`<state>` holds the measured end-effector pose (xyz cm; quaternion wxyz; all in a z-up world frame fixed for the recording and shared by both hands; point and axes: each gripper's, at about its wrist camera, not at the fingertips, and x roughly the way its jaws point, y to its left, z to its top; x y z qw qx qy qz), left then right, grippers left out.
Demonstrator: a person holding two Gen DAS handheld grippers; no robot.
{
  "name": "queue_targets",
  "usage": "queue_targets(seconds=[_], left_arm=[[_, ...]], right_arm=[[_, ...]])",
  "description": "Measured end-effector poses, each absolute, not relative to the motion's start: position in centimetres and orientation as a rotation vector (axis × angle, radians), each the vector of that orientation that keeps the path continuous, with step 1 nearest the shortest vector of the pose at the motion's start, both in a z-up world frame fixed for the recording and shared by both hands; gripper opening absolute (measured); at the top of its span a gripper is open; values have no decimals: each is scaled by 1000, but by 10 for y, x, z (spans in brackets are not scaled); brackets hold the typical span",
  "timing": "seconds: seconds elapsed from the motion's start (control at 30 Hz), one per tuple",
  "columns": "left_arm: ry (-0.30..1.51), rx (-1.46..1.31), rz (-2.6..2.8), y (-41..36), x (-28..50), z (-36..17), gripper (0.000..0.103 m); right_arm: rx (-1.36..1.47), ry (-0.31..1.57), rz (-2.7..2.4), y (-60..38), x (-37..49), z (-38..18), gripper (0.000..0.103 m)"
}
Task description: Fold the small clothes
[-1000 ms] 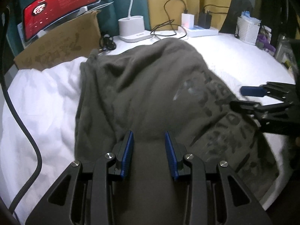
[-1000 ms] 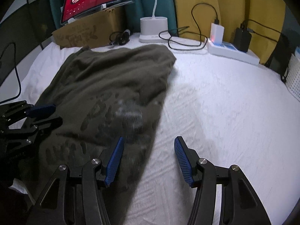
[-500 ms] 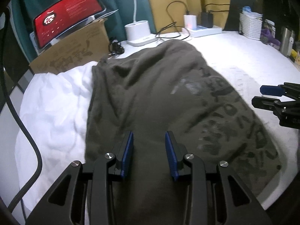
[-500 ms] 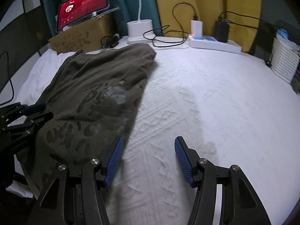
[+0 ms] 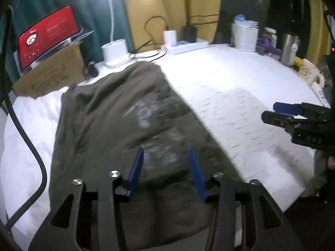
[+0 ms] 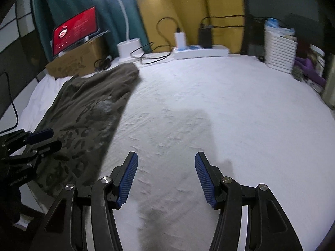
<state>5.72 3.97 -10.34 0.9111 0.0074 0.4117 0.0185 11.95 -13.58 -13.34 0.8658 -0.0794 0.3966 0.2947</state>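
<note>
On the white bed [image 6: 219,104], toward its left side, I see the olive-grey garment [image 5: 108,125] lying flat, its long axis running from the near edge up toward the lamp base [image 5: 115,51]. Its front carries a large dark print with a pale patch in the middle; the lettering is too blurred for me to read. My left gripper [image 5: 166,170] hovers over the near end of the garment with its blue pads spread and nothing between them. My right gripper [image 6: 166,179] is over bare sheet just right of the garment's edge, jaws wide apart, holding nothing. From the left wrist view I can read "DAS" on the black body of the right gripper. At the back left, a tablet [image 6: 75,30] with a red screen leans on a cardboard box [image 6: 77,59]; the box has printed marks I cannot make out. A white power strip [image 6: 201,53] with chargers plugged in sits along the far edge, and a white basket [image 5: 245,34] stands at the far right
</note>
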Motion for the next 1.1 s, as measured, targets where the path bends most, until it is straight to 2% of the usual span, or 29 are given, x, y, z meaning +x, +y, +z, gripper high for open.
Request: queue_targets(seconds=[0.1,0.43,0.57,0.7,0.87,0.97,1.1], left_arm=[[821,2,13,29,56,-91,57],[678,-34,10,17,48,-53,62],[612,-42,2,12,40,-34,66],[559,-74,-9,12,34,-19,74],[496,-79,-25,13,27,-1,75],[450,-86,-25,15,22,12,84],[409,-67,-26,11,15,22,86]], right_arm=[[-147,815,589,-154,117,-130,59],[-142,734,500,-204,102,-107,59],[-151,666,476,-218,93,-83,59],[-161,615,455,-228,85,-60,59],[-133,562,472,-237,75,-34,59],[-134,522,465,-240,68,-20,59],[-145,468,450,-243,57,-3,60]])
